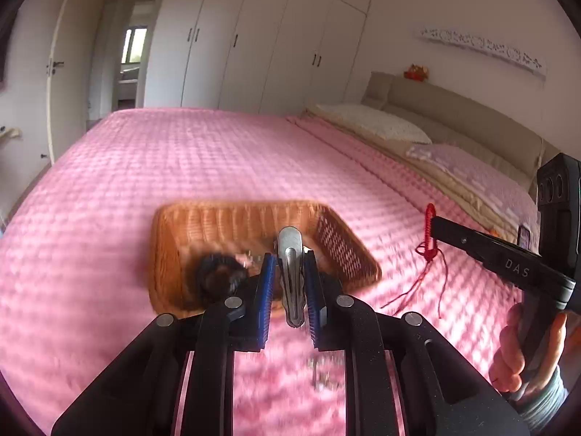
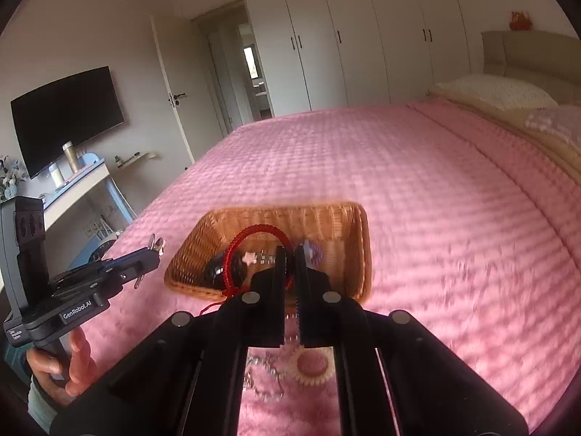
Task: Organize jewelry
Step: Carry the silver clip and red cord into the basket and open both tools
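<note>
Left gripper (image 1: 289, 279): fingers pinching a silver hair clip (image 1: 290, 272) above the wicker basket (image 1: 181, 254).
Right gripper (image 2: 289, 276): fingers clamping a red cord bracelet (image 2: 254, 234) over the basket's near edge.
Bed (image 1: 181, 152): carrying the basket.

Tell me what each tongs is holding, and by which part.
Left tongs: a metal hair clip, pinched across its lower body. Right tongs: a red cord bracelet, pinched on its loop, tails dangling.

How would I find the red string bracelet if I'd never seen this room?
Look at the big pink bedspread, then the wicker basket sitting on it. Just above the basket, the right tool pinches a loop of braided cord: the red bracelet. It is the only red piece, with loose tails hanging down.
</note>
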`<state>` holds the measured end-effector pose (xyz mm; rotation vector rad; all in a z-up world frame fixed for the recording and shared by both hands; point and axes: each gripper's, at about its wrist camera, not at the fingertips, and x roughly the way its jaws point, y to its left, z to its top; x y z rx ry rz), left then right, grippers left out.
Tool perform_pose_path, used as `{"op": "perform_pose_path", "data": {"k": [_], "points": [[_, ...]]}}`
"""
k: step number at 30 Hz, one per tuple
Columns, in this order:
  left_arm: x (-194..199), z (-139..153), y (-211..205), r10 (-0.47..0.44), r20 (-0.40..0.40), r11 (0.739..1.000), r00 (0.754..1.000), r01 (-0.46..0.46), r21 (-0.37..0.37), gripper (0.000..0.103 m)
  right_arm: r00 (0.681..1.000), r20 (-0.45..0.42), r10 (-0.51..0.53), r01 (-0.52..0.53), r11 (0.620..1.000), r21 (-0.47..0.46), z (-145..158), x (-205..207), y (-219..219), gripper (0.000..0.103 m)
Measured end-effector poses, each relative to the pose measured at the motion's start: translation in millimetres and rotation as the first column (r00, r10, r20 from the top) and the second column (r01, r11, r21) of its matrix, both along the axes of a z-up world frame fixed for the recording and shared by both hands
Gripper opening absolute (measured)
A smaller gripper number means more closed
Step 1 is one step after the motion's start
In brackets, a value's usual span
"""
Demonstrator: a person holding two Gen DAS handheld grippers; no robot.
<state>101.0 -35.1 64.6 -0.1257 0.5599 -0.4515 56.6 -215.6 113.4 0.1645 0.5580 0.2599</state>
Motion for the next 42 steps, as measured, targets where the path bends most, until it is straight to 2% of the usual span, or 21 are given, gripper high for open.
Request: {"op": "perform_pose_path", "data": {"k": [4,7,10,15,21,24,27,31,32,34,37,42], "points": [[43,5,-6,0.025,-0.012,1.000,1.000,-0.025,-0.013,0.015,1.000,0.013,-0.004,0.005,0.999,-0.032,12,44,12,0.004],[73,-4,-5,0.055,-0.039,0.998,0.998,-0.056,-0.023,0.015,1.000,-0.010,-0.004,0.003,0.998,-0.060,9,78,22,0.004],[101,-17,-2,0.083,-0.068,0.996,0.994,-0.085,-0.027,0.015,0.998,-0.068,0.003,-0.007,0.998,-0.064,-6,113,29,0.003],[137,-40,0,0.108,-0.139,0.994,0.984,-0.110,-0.003,0.015,0.981,-0.192,0.005,-0.031,0.990,-0.135,-45,158,48,0.003],[151,-65,-2,0.118,-0.202,0.993,0.972,-0.111,0.042,0.015,0.950,-0.313,0.012,-0.064,0.986,-0.156,-85,185,57,0.003],[151,-69,0,0.122,-0.211,0.992,0.970,-0.116,0.041,0.018,0.946,-0.325,0.017,-0.067,0.987,-0.143,-92,185,56,0.004],[144,-64,2,0.120,-0.192,0.993,0.974,-0.115,0.035,0.033,0.942,-0.335,0.037,-0.077,0.991,-0.108,-91,182,51,0.005],[125,-50,1,0.114,-0.157,0.993,0.981,-0.110,0.030,0.036,0.949,-0.310,0.052,-0.083,0.993,-0.088,-75,165,44,0.011],[117,-45,1,0.110,-0.145,0.994,0.983,-0.108,0.024,0.038,0.952,-0.300,0.061,-0.088,0.993,-0.077,-70,158,41,0.012],[97,-34,0,0.103,-0.116,0.995,0.988,-0.101,0.018,0.041,0.958,-0.276,0.078,-0.097,0.994,-0.055,-57,142,36,0.022],[66,-20,0,0.087,-0.077,0.996,0.993,-0.086,0.014,0.041,0.969,-0.229,0.090,-0.103,0.994,-0.043,-40,112,29,0.025],[11,-10,-2,0.064,-0.040,0.998,0.997,-0.064,0.007,0.048,0.976,-0.177,0.126,-0.130,0.991,-0.012,-25,55,15,0.029]]}}
